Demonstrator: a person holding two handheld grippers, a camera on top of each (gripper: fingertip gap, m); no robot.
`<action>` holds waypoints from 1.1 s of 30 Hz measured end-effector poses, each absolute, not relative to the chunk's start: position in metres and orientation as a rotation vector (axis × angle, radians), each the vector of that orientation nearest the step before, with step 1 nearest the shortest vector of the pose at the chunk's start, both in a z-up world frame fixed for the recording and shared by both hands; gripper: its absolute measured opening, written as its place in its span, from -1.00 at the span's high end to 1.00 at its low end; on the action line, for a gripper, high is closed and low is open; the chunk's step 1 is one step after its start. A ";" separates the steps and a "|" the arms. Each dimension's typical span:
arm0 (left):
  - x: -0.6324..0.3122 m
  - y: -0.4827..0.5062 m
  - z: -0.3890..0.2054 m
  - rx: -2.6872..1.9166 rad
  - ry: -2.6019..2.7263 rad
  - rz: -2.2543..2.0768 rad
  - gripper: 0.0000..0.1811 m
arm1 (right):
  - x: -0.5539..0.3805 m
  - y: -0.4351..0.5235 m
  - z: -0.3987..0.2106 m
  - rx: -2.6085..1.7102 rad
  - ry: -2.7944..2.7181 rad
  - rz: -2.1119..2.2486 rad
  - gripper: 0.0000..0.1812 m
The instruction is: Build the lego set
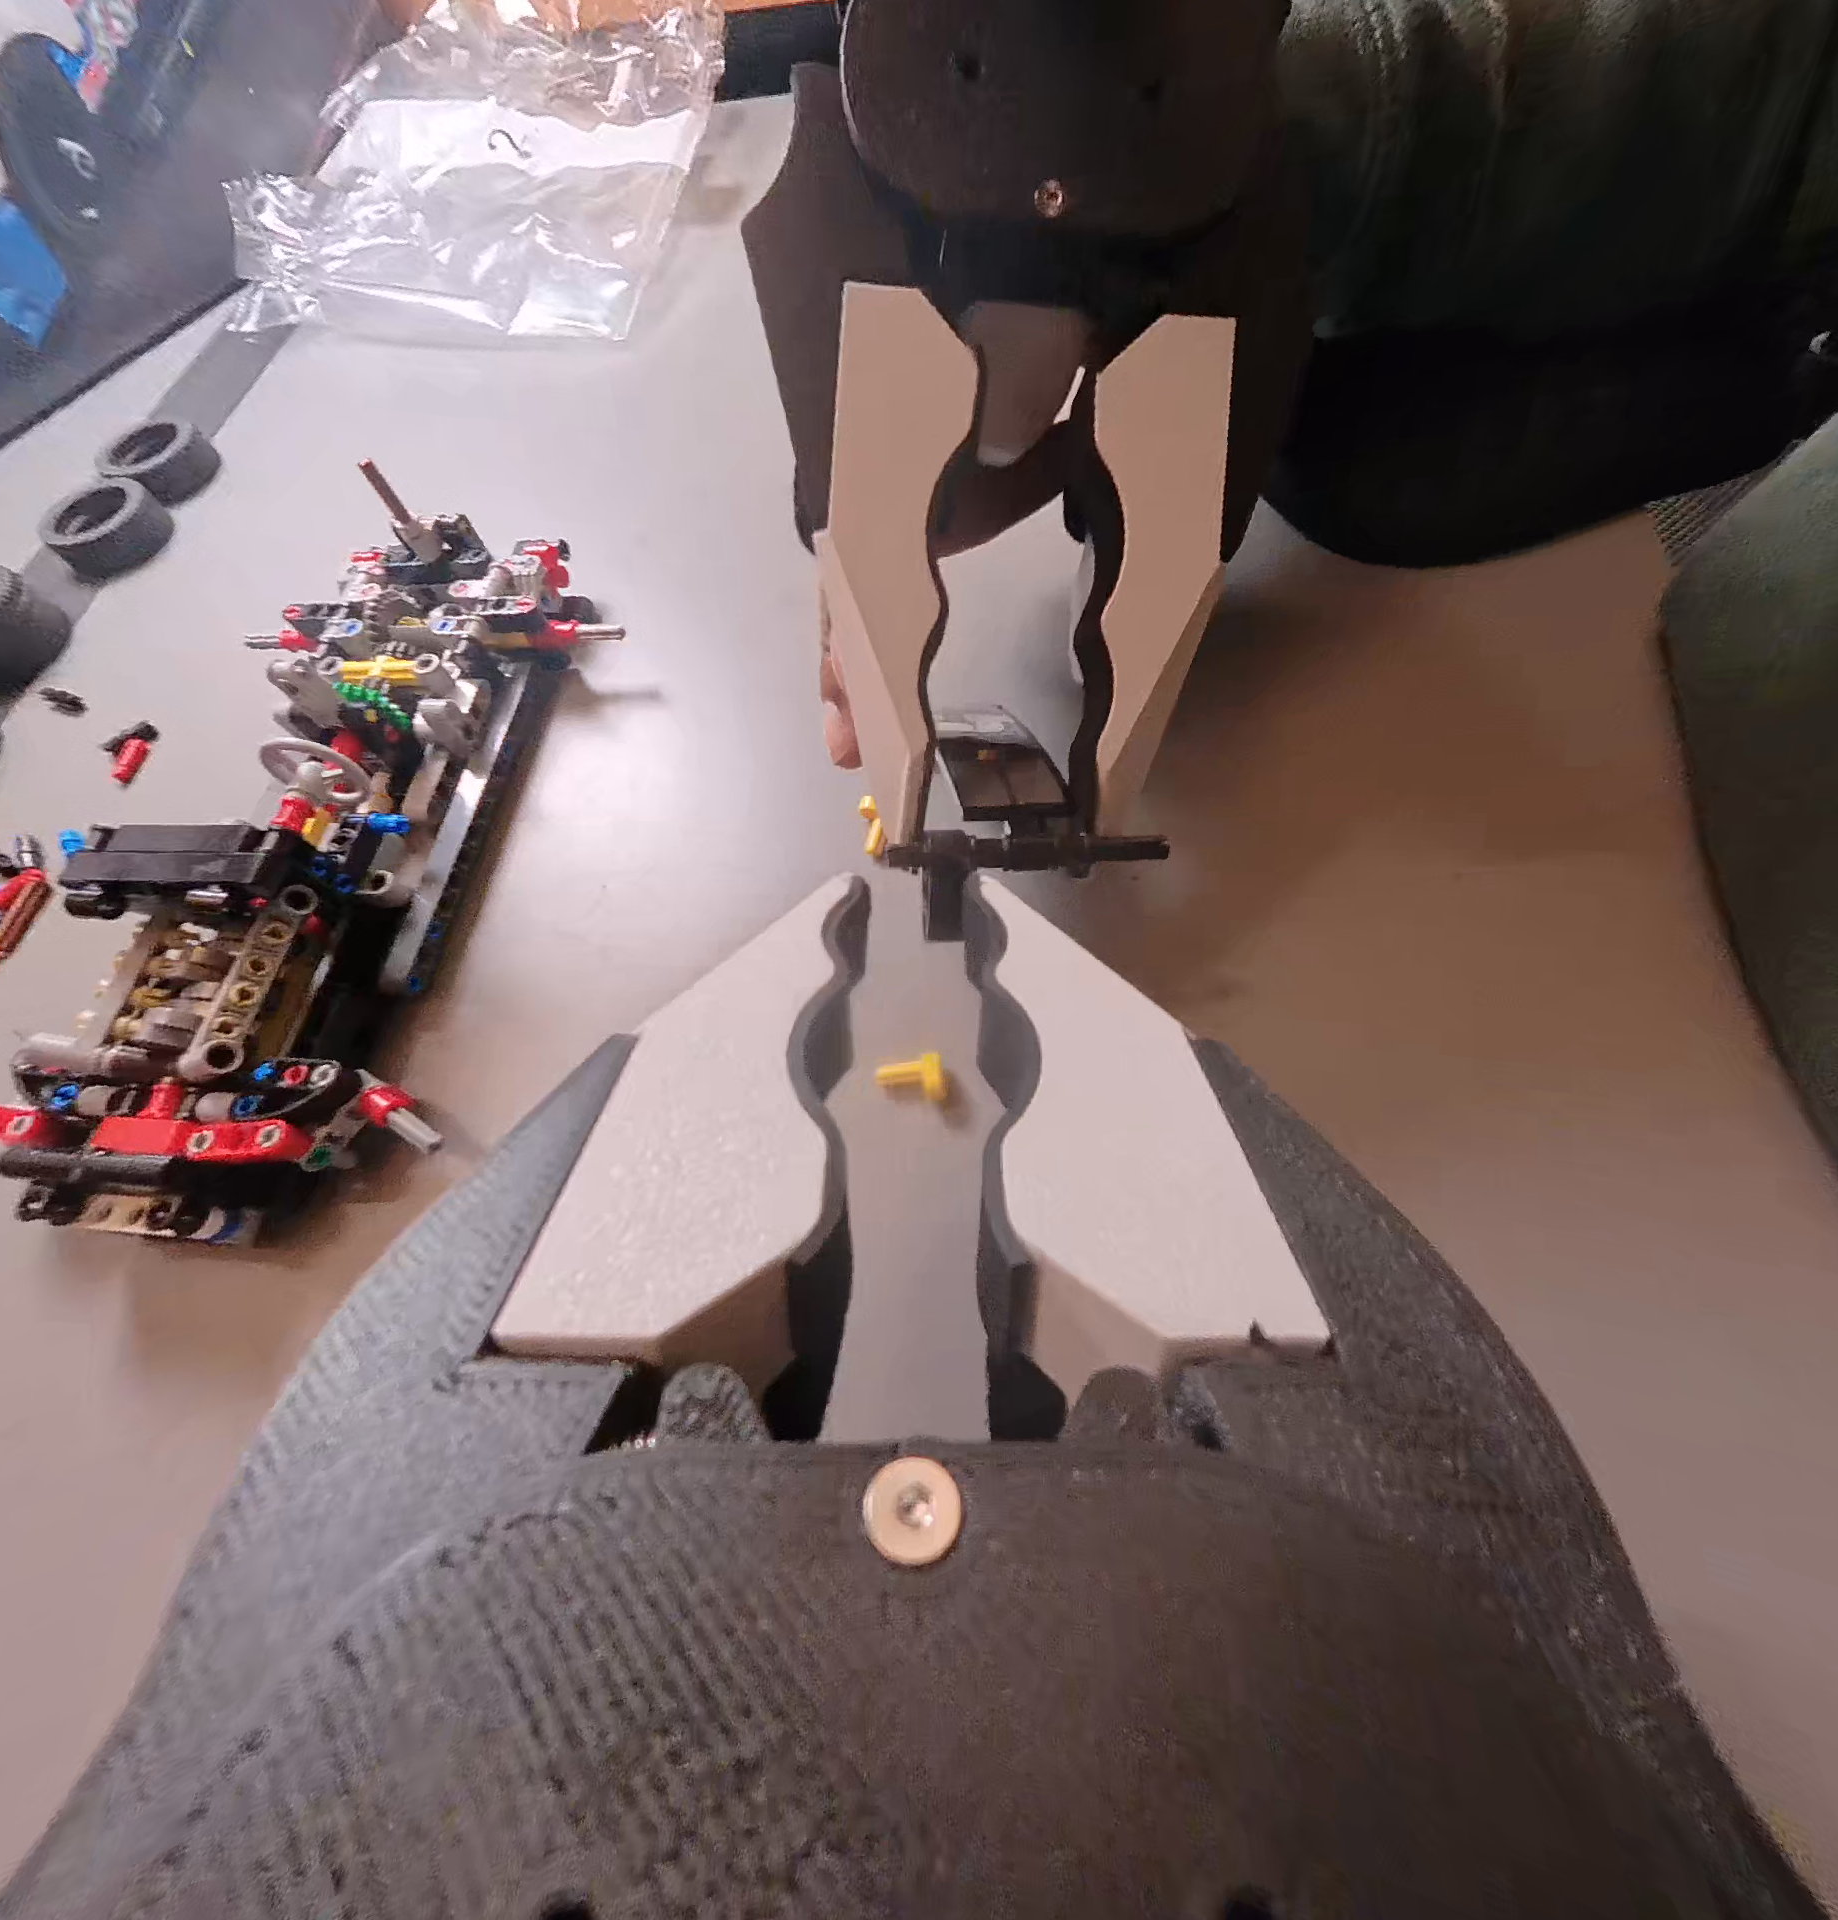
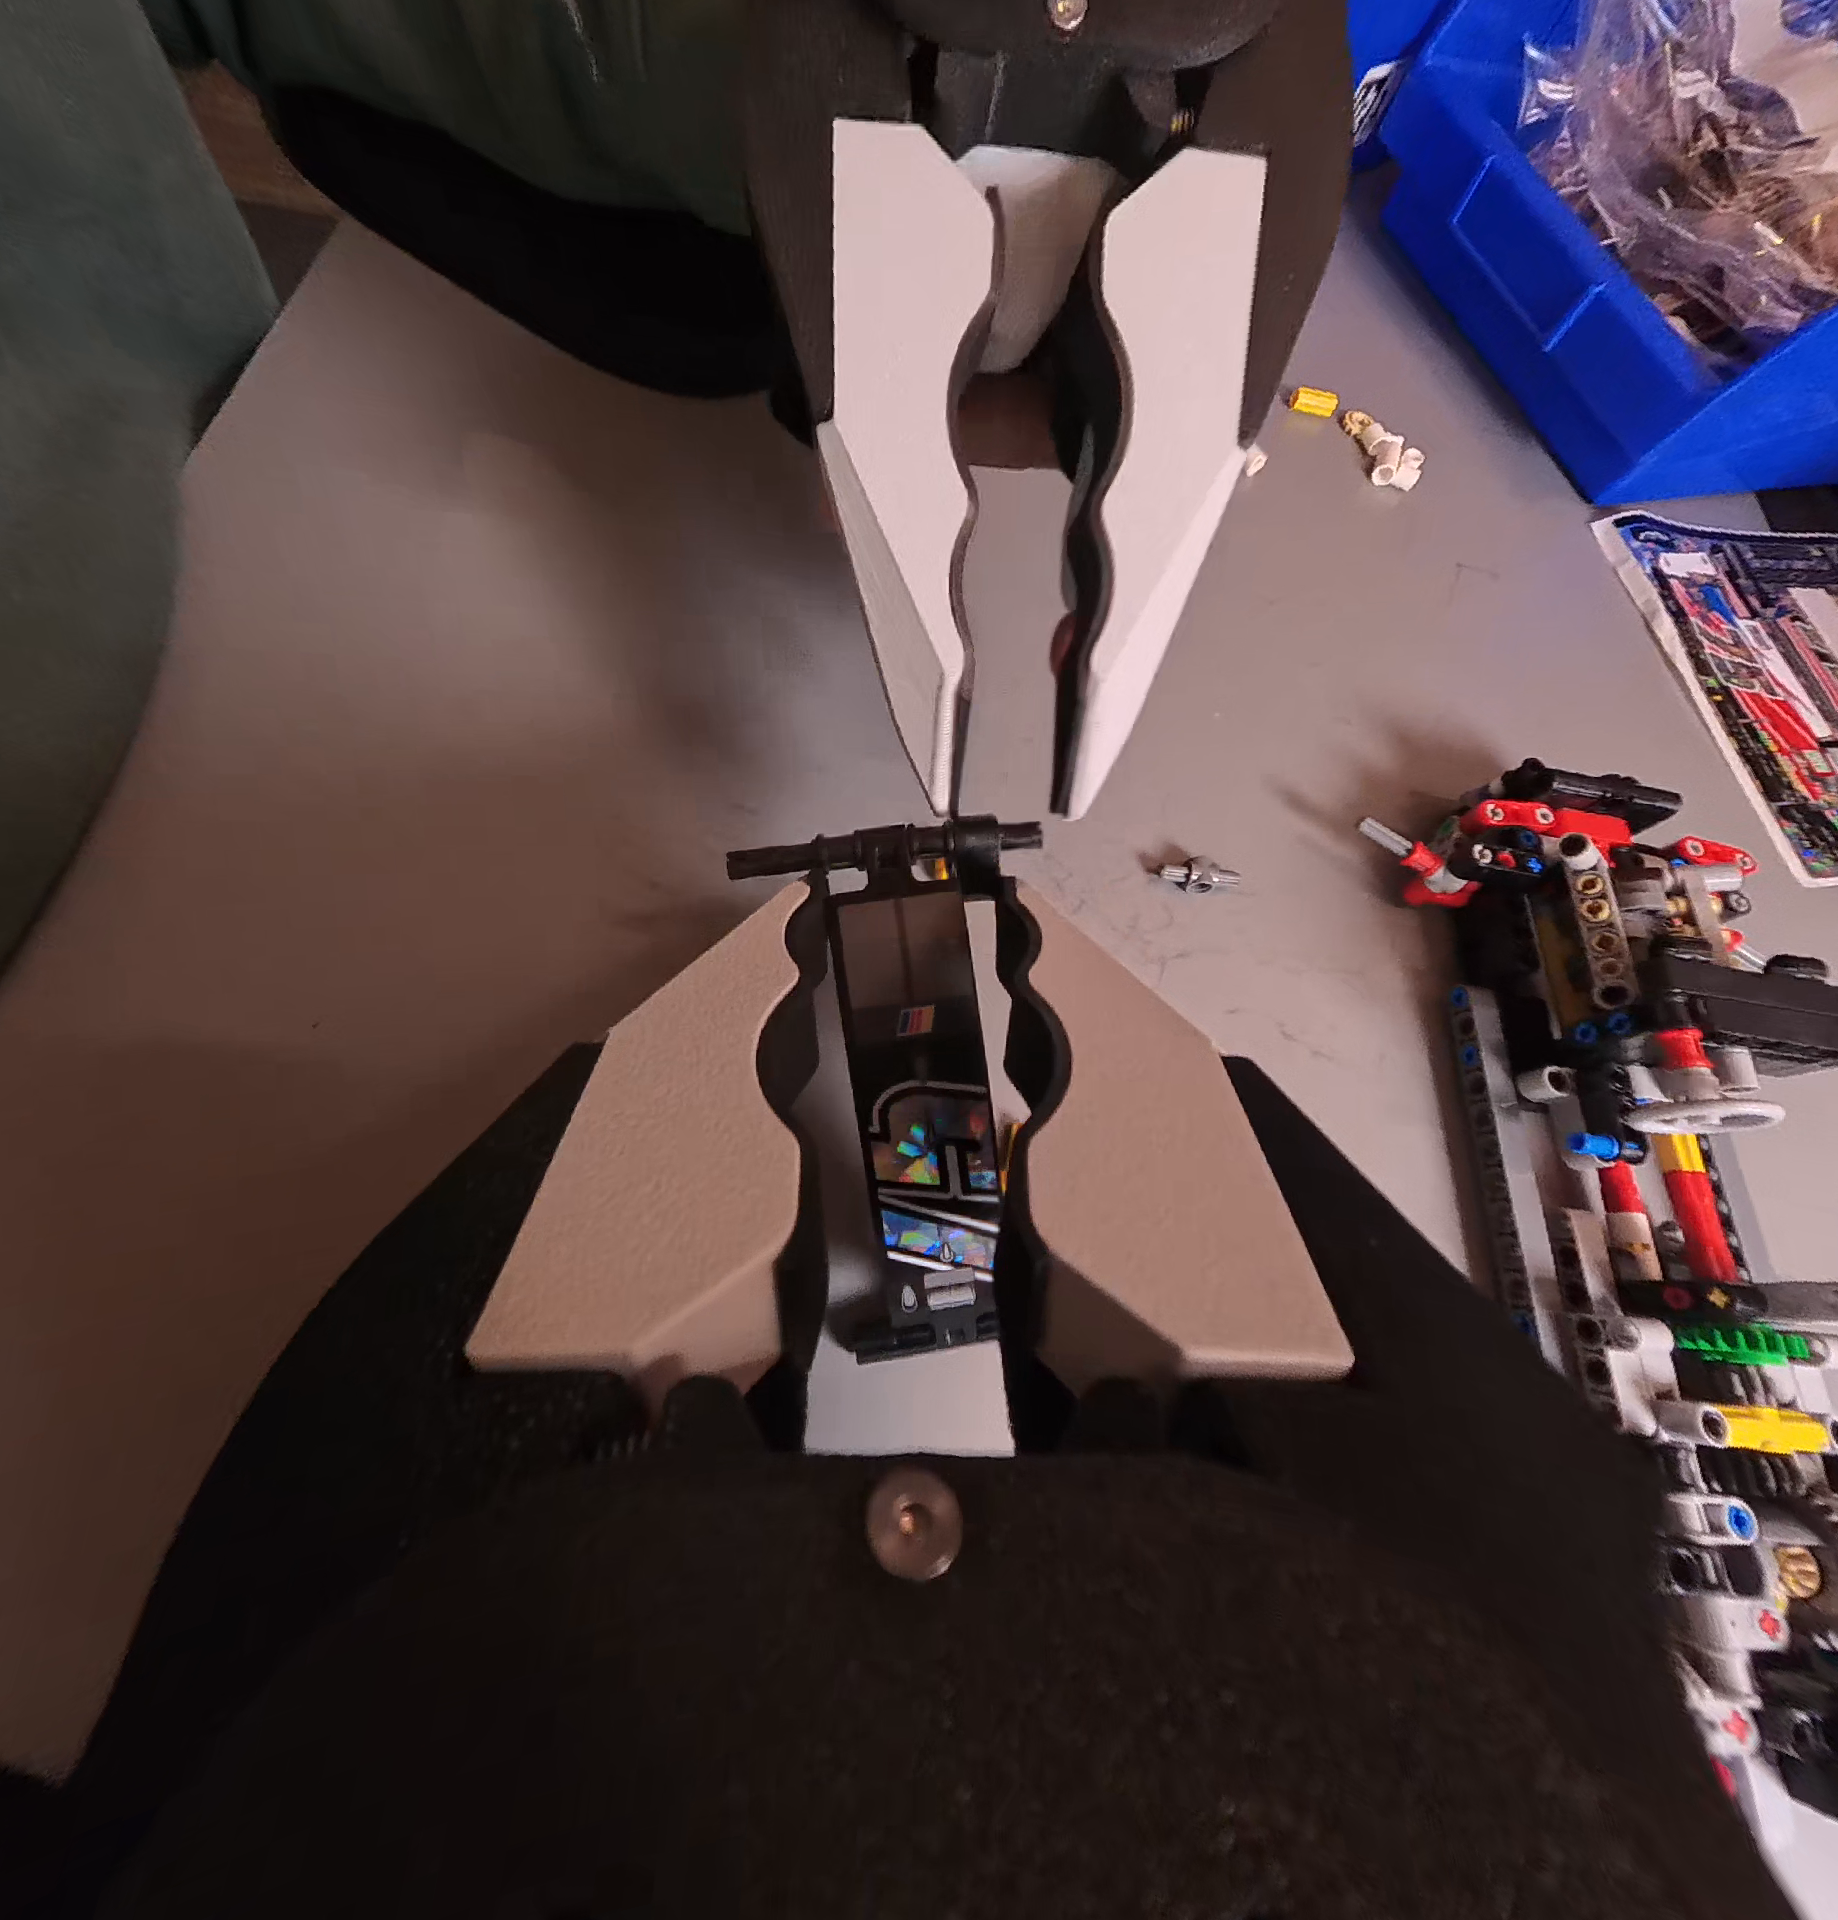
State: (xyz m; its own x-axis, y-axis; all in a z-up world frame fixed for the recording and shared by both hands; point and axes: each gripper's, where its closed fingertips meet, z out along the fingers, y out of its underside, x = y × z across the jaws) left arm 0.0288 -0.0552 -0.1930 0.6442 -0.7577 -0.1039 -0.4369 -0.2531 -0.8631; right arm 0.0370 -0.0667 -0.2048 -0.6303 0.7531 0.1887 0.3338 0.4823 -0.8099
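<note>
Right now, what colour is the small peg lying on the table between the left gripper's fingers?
Yellow. The peg shows best in the left wrist view.

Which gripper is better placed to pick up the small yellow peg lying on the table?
Left. The left gripper is open, with the small yellow peg between its fingers; the right gripper already holds the black stickered panel.

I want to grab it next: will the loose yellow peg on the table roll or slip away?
The yellow peg looks small and light, so a nudge would probably skid it. Its round shaft may roll, though the wider head should curve it. The table looks smooth.
</note>
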 end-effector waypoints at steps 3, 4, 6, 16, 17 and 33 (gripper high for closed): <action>0.025 -0.056 -0.192 -1.881 0.950 -0.435 0.69 | 0.037 -0.068 -0.194 -0.899 -2.157 1.107 0.68; 0.028 -0.057 -0.191 -1.869 0.954 -0.458 0.68 | 0.036 -0.069 -0.189 -0.901 -2.132 1.154 0.68; 0.034 -0.057 -0.186 -1.834 0.935 -0.494 0.71 | 0.035 -0.070 -0.180 -0.913 -2.086 1.224 0.68; 0.024 -0.058 -0.198 -2.036 0.851 -0.559 0.94 | 0.038 -0.062 -0.207 -0.986 -2.195 1.089 0.75; 0.023 -0.059 -0.202 -2.063 0.853 -0.560 0.94 | 0.037 -0.062 -0.210 -0.983 -2.208 1.061 0.75; 0.018 -0.074 -0.219 -2.162 0.993 -0.402 0.80 | 0.043 -0.048 -0.227 -0.810 -2.658 0.431 0.75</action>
